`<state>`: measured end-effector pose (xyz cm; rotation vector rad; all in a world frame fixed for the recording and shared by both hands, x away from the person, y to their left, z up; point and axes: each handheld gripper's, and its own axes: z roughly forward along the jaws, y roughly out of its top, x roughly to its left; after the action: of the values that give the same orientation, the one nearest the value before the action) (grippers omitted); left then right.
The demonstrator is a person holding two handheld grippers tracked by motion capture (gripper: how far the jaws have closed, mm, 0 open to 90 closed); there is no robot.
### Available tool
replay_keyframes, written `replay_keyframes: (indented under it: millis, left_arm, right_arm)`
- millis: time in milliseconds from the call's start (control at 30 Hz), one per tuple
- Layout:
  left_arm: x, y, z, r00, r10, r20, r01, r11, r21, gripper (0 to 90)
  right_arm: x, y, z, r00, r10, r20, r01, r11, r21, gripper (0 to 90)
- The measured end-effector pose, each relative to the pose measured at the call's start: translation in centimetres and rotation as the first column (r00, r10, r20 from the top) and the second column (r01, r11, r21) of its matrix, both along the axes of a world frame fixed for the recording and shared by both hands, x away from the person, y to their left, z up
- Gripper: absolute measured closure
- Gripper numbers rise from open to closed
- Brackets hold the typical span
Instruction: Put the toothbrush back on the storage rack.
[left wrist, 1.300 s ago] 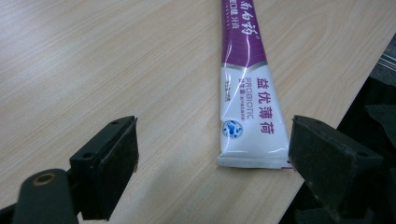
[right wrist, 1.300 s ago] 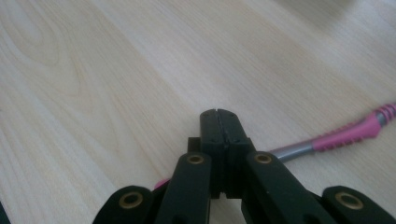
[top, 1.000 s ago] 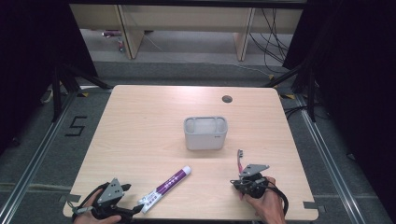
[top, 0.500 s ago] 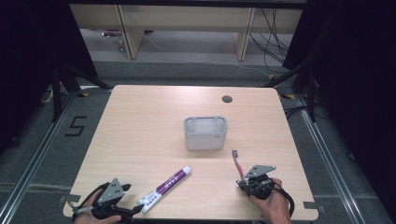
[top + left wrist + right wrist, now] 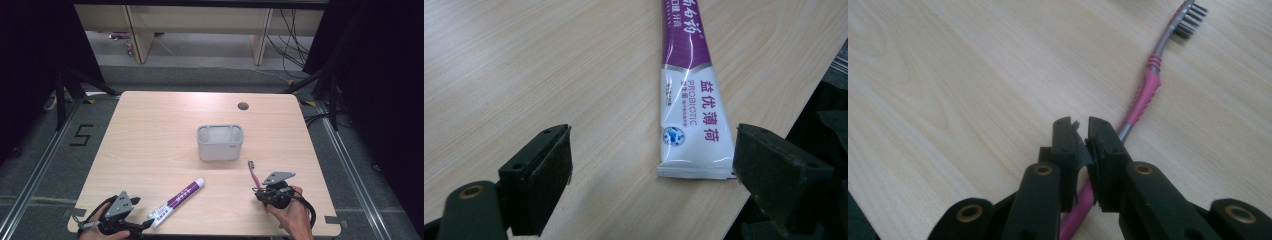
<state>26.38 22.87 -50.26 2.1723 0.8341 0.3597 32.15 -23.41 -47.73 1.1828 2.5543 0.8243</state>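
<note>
Near edge: left hand-held gripper point(image 5: 644, 165) w/ jaws wide, toothpaste tube point(image 5: 689, 100) flat on the counter point(image 5: 150, 130), its crimped tail btwn them, not pinched. Tube likely soft, light, a bit slick; best taken at the flat crimp end. It lies close to the counter's front edge, so little room behind. Right hand-held gripper point(image 5: 1080, 145) jaws narrow, have just been opening a crack; toothbrush point(image 5: 1143, 95) handle runs btwn them, resting on the counter. Brush is stiff, light; grip the pink handle. Farther: grey tub point(image 5: 220, 142) mid-counter, open wood all round.
</note>
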Motion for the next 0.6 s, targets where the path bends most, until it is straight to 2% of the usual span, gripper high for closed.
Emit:
replay_keyframes:
  millis: [133,167,233,400,433,500,533,600]
  left_arm:
    - [0.0,0.0,0.0,1.0,-0.006,-0.007,0.006,1.0,-0.003,15.6]
    - [0.0,0.0,0.0,0.9999,-0.011,-0.012,0.011,0.9999,-0.011,15.6]
    - [0.0,0.0,0.0,0.9999,-0.01,-0.013,0.009,0.9999,-0.014,15.6]
    - [0.0,0.1,0.0,0.9999,-0.011,-0.012,0.011,0.9999,-0.011,15.6]
    - [0.0,0.1,0.0,0.9999,-0.01,-0.012,0.01,0.9999,-0.011,15.6]
    - [0.0,0.1,0.0,0.9999,-0.01,-0.013,0.009,0.9999,-0.011,15.6]
    - [0.0,0.1,0.0,0.9999,-0.01,-0.013,0.009,0.9999,-0.012,15.6]
    - [0.0,0.0,0.0,0.9999,-0.008,-0.016,0.007,0.9999,-0.012,15.6]
  right_arm:
    - [0.4,0.0,0.3,0.9995,0.002,0.033,-0.002,0.9999,-0.011,78.5]
    - [0.4,0.0,0.6,1.0,0.005,0.008,-0.005,0.9998,-0.02,77.7]
    - [0.8,0.0,0.6,0.9999,-0.011,0.01,0.011,0.9997,-0.022,75.3]
    - [2.0,-0.1,1.1,0.9989,-0.037,-0.028,0.036,0.9981,-0.049,73.2]
    - [2.5,-0.1,1.1,0.9972,-0.049,-0.056,0.046,0.9975,-0.055,72.4]
    - [2.9,-0.2,1.2,0.9973,-0.044,-0.058,0.04,0.9967,-0.07,71.9]
    - [3.2,0.0,1.4,0.9929,-0.071,-0.095,0.064,0.9955,-0.069,71.5]
    - [3.7,-0.2,1.5,0.9948,-0.052,-0.087,0.045,0.9959,-0.078,71.5]
